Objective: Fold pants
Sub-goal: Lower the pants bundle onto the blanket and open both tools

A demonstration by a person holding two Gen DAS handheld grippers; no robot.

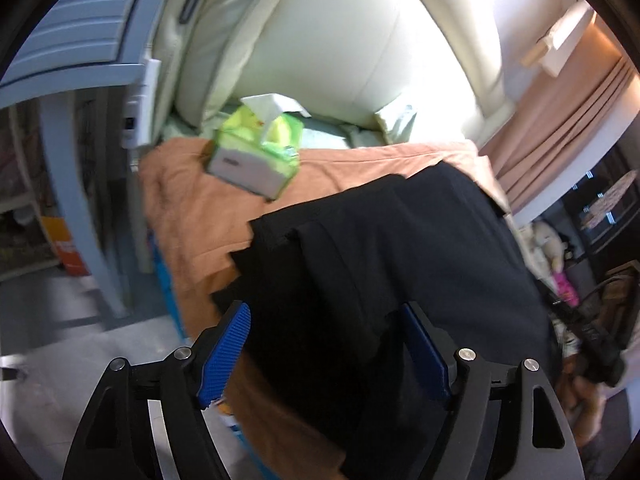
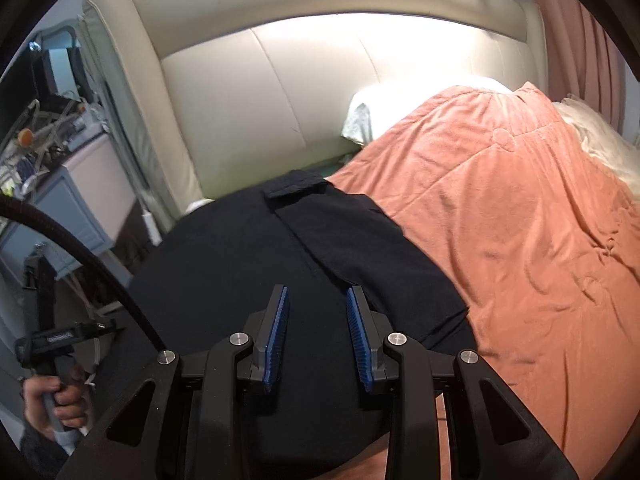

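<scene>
Left claw (image 1: 326, 350) wide over pants (image 1: 384, 264) edge, gripping nothing; right claw (image 2: 318, 334) narrow, empty above pants. Orange blanket (image 2: 520, 220) bare beside pants; headboard (image 2: 260, 112) behind.

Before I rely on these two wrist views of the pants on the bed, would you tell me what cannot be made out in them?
- Left wrist view: the near end of the black pants runs behind the left gripper and off the bottom edge.
- Left wrist view: print on the tissue pack is blurred.
- Right wrist view: the pants' near edge is hidden behind the right gripper.
- Right wrist view: clutter on the bedside table is too small to identify.
</scene>
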